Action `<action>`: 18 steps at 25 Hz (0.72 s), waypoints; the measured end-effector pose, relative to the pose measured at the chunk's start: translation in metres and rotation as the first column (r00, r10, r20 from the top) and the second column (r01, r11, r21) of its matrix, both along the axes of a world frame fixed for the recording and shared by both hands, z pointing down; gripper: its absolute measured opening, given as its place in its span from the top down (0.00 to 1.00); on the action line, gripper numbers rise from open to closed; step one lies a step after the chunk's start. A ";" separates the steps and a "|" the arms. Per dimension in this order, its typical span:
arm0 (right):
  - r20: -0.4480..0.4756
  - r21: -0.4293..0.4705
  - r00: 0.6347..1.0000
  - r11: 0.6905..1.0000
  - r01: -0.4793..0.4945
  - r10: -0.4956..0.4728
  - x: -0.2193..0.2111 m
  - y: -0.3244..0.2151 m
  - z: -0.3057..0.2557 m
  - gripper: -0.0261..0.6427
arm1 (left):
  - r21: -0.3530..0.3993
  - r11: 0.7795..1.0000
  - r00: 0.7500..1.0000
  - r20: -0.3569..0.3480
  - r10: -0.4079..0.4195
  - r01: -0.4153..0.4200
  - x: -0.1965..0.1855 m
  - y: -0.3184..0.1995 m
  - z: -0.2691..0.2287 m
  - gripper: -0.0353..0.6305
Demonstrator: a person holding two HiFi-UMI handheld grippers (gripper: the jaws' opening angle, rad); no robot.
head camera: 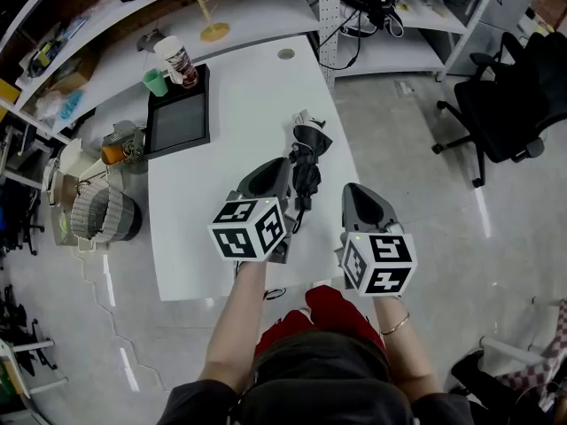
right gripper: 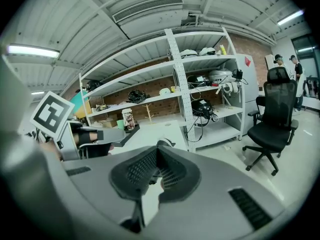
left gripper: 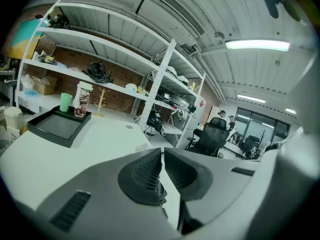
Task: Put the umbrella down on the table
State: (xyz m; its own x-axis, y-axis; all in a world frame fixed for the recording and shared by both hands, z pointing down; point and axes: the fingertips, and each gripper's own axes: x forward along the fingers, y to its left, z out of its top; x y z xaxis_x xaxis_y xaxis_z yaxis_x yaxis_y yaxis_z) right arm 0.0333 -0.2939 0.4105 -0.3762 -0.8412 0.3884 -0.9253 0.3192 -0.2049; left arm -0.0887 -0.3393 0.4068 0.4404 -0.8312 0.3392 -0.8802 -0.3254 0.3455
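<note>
A folded black umbrella (head camera: 307,160) with a pale end lies on the white table (head camera: 248,104), near the right edge. My left gripper (head camera: 280,170) hovers just to the umbrella's left, above the table, and is shut with nothing in it; the left gripper view shows its jaws (left gripper: 163,156) closed together. My right gripper (head camera: 353,191) is off the table's right front edge, a little right of the umbrella, also shut and empty. In the right gripper view the umbrella's tip (right gripper: 165,143) peeks out just beyond the closed right gripper (right gripper: 157,152).
A black tray (head camera: 177,124) sits at the table's far left with a patterned cup (head camera: 177,60) and a green cup (head camera: 156,82). A wooden stand (head camera: 213,27) is on the shelf behind. A black office chair (head camera: 505,104) stands on the floor at the right.
</note>
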 end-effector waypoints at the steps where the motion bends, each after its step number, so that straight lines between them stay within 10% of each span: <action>1: -0.002 0.004 1.000 1.000 0.001 -0.001 -0.001 0.002 -0.002 0.93 | 0.005 1.000 1.000 -0.005 -0.002 0.002 -0.002 0.004 -0.002 0.91; 18: 0.012 0.086 0.999 0.996 0.036 -0.038 -0.020 0.059 -0.036 0.93 | 0.106 0.994 1.000 -0.001 0.012 -0.012 -0.036 0.092 -0.044 0.93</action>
